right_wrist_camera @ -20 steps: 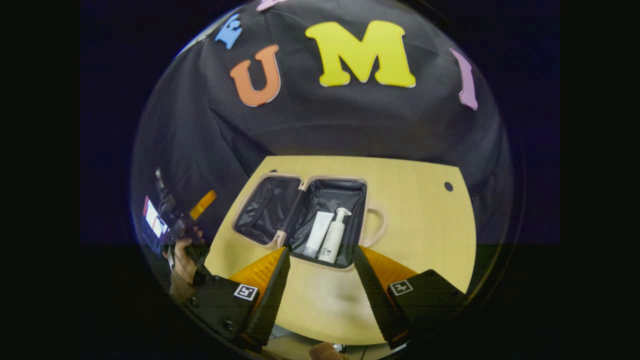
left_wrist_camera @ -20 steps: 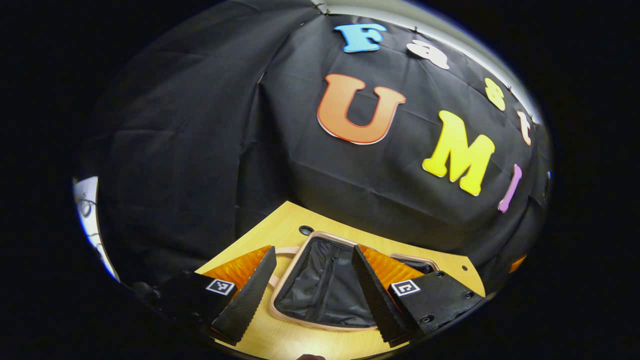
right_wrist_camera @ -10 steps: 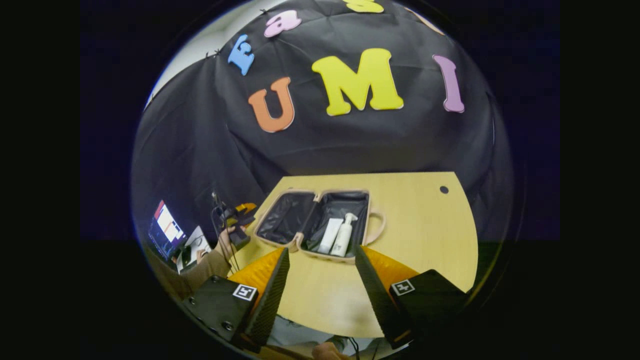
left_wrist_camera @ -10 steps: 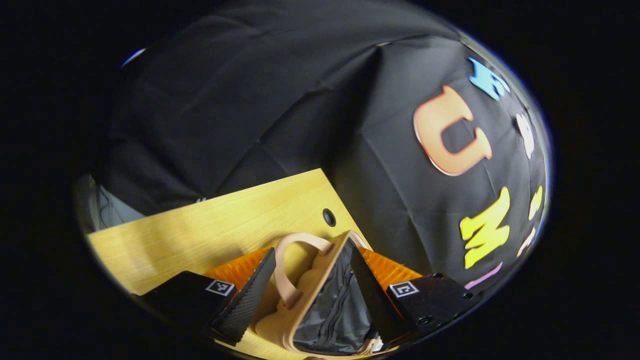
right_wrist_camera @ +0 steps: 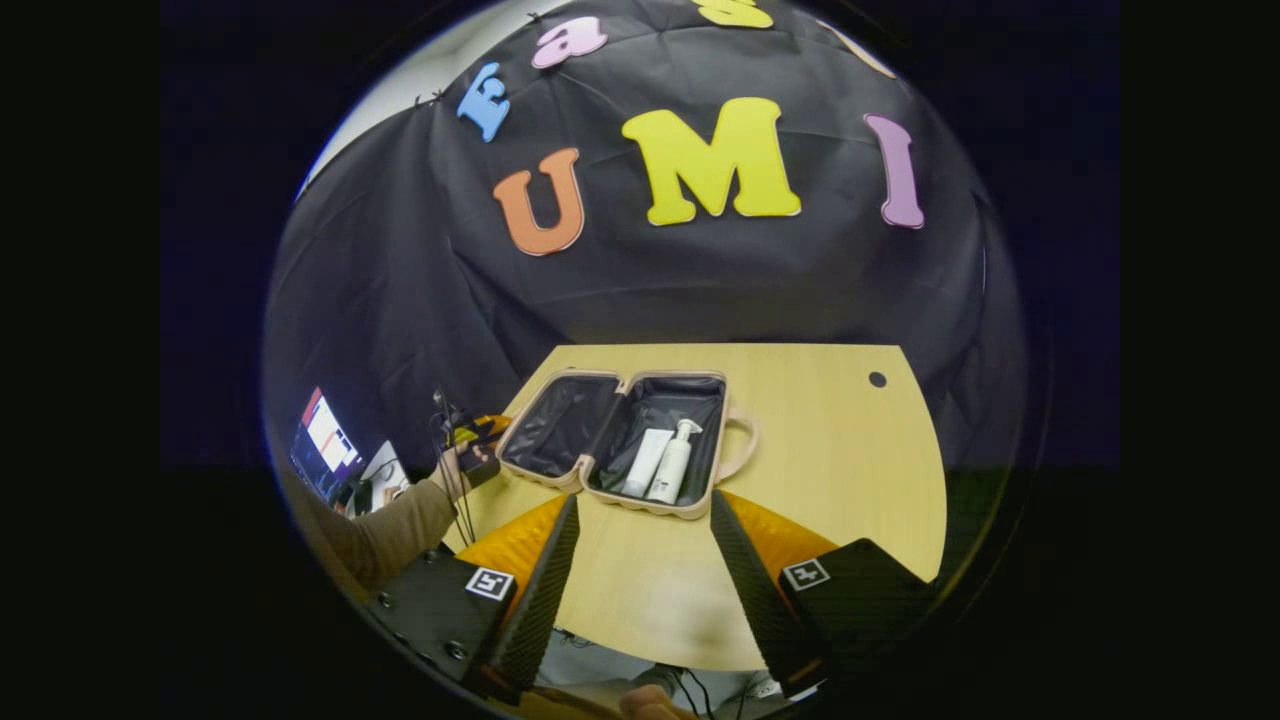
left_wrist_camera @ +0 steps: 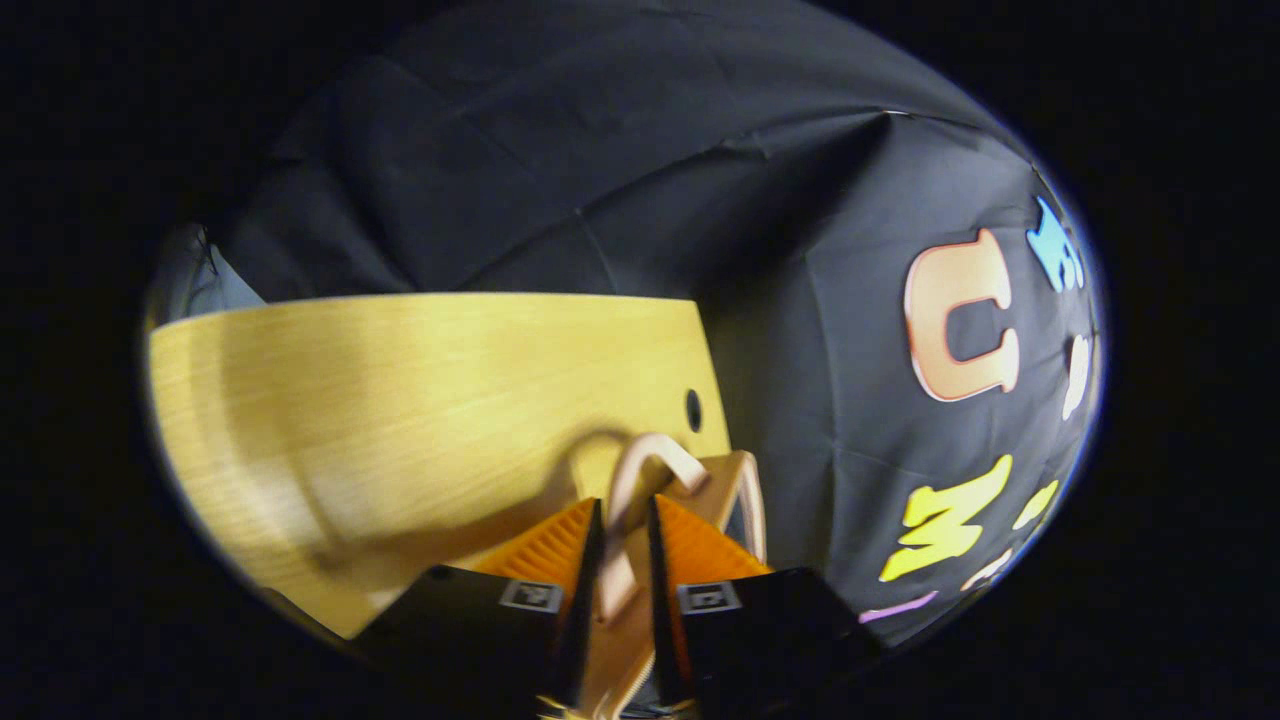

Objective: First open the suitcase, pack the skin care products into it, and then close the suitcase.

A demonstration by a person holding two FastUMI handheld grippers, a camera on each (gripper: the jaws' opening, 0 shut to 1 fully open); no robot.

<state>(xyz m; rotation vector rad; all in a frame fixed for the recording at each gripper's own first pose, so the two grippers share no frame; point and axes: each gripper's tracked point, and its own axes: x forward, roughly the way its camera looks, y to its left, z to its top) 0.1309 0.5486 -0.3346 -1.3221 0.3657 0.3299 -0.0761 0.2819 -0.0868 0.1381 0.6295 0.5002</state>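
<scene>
Pink-beige suitcase (right_wrist_camera: 620, 445) lies open on wooden surface (right_wrist_camera: 830, 450), both halves flat, black lining showing. White tube (right_wrist_camera: 646, 462) and white pump bottle (right_wrist_camera: 672, 462) lie side by side in right half, next to its handle. Left tool (left_wrist_camera: 622, 560) narrowed around handle (left_wrist_camera: 640, 490) of left half; whether both fingers press it, cannot tell. Right tool (right_wrist_camera: 640, 570) spread wide, hovers near surface edge, apart from suitcase. Hand (right_wrist_camera: 452, 470) grips left tool at suitcase's left end.

Left hand-held gripper (left_wrist_camera: 622, 590) now clamped on suitcase handle (left_wrist_camera: 640, 470).
</scene>
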